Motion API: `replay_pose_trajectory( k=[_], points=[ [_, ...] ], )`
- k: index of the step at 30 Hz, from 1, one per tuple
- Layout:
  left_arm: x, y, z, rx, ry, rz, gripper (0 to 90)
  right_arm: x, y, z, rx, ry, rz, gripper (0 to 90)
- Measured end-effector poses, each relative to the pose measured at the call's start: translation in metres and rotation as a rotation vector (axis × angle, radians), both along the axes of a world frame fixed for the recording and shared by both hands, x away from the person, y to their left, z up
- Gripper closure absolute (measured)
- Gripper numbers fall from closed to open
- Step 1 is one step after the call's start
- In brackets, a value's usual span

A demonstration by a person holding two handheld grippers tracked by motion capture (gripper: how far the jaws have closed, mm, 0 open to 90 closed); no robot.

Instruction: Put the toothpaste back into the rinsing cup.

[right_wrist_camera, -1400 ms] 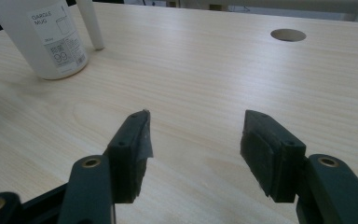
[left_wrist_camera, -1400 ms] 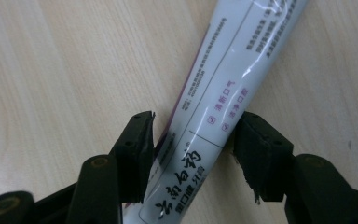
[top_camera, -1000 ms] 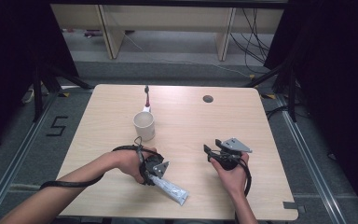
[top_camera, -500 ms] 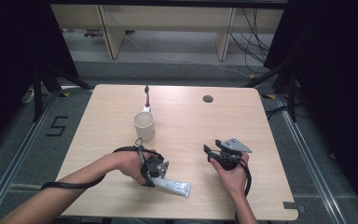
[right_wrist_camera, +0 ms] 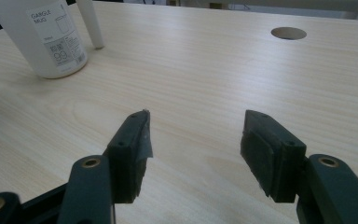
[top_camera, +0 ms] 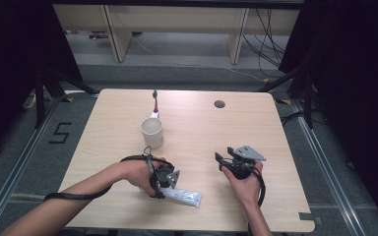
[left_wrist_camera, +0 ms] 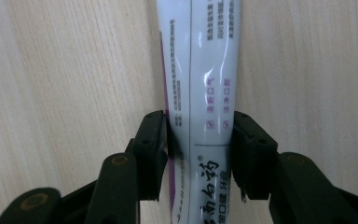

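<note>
On the table (top_camera: 275,147), we are pinching the toothpaste tube (left_wrist_camera: 200,93) lying near the front edge with our left gripper (left_wrist_camera: 199,140); our right gripper (right_wrist_camera: 193,140) is hovering spread, right of the mug (top_camera: 152,132).

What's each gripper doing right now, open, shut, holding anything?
Left gripper: shut on the toothpaste tube, which lies on the table.
Right gripper: open, holding nothing.

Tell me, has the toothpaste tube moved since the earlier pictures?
Yes. The toothpaste tube has swung flatter, its far end now closer to the table's near edge.
</note>
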State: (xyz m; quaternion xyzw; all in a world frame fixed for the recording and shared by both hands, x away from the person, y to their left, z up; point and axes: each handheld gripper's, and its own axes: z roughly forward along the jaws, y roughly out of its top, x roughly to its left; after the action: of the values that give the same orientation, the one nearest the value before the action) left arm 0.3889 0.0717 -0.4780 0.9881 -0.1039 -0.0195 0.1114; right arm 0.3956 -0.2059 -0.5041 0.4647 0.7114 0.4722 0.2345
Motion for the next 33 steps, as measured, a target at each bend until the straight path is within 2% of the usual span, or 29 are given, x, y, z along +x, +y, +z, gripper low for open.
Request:
replay_pose_trajectory(
  k=[1,4,5,6,7,8,9,10,11,12,13,14,15,18,21,22,24,26,27,28,29,30,31,32,33],
  points=[
    [-0.001,-0.001,0.0,-0.002,-0.002,-0.001,57.4,-0.001,0.001,0.0,0.017,0.016,-0.007,42.8],
    [-0.002,-0.003,0.001,-0.012,0.004,0.003,57.3,-0.001,0.001,0.0,0.016,0.01,-0.009,42.8],
    [-0.002,-0.005,0.002,-0.003,-0.006,-0.013,57.2,0.001,-0.001,0.0,-0.012,-0.025,0.003,42.8],
    [-0.003,-0.005,0.002,-0.013,0.001,-0.002,57.2,0.002,-0.002,0.0,-0.018,-0.026,0.002,42.7],
    [-0.002,-0.007,0.003,0.0,-0.007,-0.018,57.2,0.001,-0.001,0.0,-0.001,-0.013,0.004,42.7],
    [-0.003,-0.008,0.002,-0.011,0.001,-0.006,57.2,0.002,-0.002,0.0,-0.017,-0.023,0.003,42.7],
    [-0.002,-0.009,0.003,0.002,-0.011,-0.024,57.3,0.002,-0.001,0.0,-0.005,-0.024,0.006,42.8],
    [-0.004,-0.01,0.002,-0.011,0.0,-0.011,57.2,0.002,-0.002,0.0,-0.009,-0.019,0.007,42.7],
    [-0.003,-0.011,0.003,0.004,-0.014,-0.032,57.2,0.001,-0.001,0.0,0.006,-0.005,0.009,42.7],
    [-0.004,-0.012,0.002,-0.01,-0.003,-0.013,57.2,0.001,-0.001,0.0,0.002,-0.007,0.003,42.7],
    [-0.003,-0.013,0.003,0.001,-0.01,-0.027,57.2,0.001,-0.002,0.0,-0.001,-0.007,0.003,42.7],
    [-0.003,-0.013,0.003,0.002,-0.01,-0.029,57.2,0.0,0.0,0.0,0.024,0.008,-0.001,42.7],
    [-0.004,-0.014,0.002,-0.009,-0.001,-0.015,57.2,0.002,-0.002,0.0,-0.003,-0.014,0.009,42.7],
    [-0.003,-0.016,0.002,-0.002,-0.007,-0.027,57.0,0.002,-0.002,0.0,-0.003,-0.014,0.009,42.7],
    [-0.004,-0.017,0.002,-0.009,-0.001,-0.018,56.9,0.002,-0.002,-0.001,-0.006,-0.016,0.007,42.7],
    [-0.003,-0.018,0.003,0.001,-0.008,-0.034,56.8,0.002,-0.002,-0.001,-0.005,-0.016,0.007,42.7],
    [-0.005,-0.018,0.002,-0.014,0.004,-0.017,56.2,0.0,0.0,0.0,0.014,0.01,0.0,42.7],
    [-0.004,-0.02,0.003,-0.006,-0.004,-0.03,55.7,0.002,-0.002,0.0,-0.009,-0.012,0.008,42.7],
    [-0.005,-0.021,0.002,-0.019,0.004,-0.016,55.3,0.0,0.0,-0.001,0.024,0.008,-0.002,42.7],
    [-0.005,-0.021,0.002,-0.019,0.003,-0.016,55.0,0.002,-0.002,-0.001,-0.005,-0.015,0.008,42.7],
    [-0.004,-0.022,0.003,-0.008,-0.004,-0.033,54.9,0.001,0.0,-0.001,0.016,0.003,0.001,42.7],
    [-0.005,-0.023,0.001,-0.023,0.008,-0.019,54.7,0.0,0.0,0.0,0.024,0.009,0.0,42.7],
    [-0.005,-0.023,0.001,-0.018,0.001,-0.026,54.6,0.0,0.0,-0.001,0.024,0.009,-0.001,42.7],
    [-0.005,-0.024,0.002,-0.009,-0.003,-0.038,54.6,0.001,-0.002,0.0,-0.006,-0.013,0.009,42.7],
    [-0.005,-0.025,0.001,-0.016,0.005,-0.027,54.7,0.0,0.0,-0.001,0.019,0.007,0.0,42.7]
  ],
)
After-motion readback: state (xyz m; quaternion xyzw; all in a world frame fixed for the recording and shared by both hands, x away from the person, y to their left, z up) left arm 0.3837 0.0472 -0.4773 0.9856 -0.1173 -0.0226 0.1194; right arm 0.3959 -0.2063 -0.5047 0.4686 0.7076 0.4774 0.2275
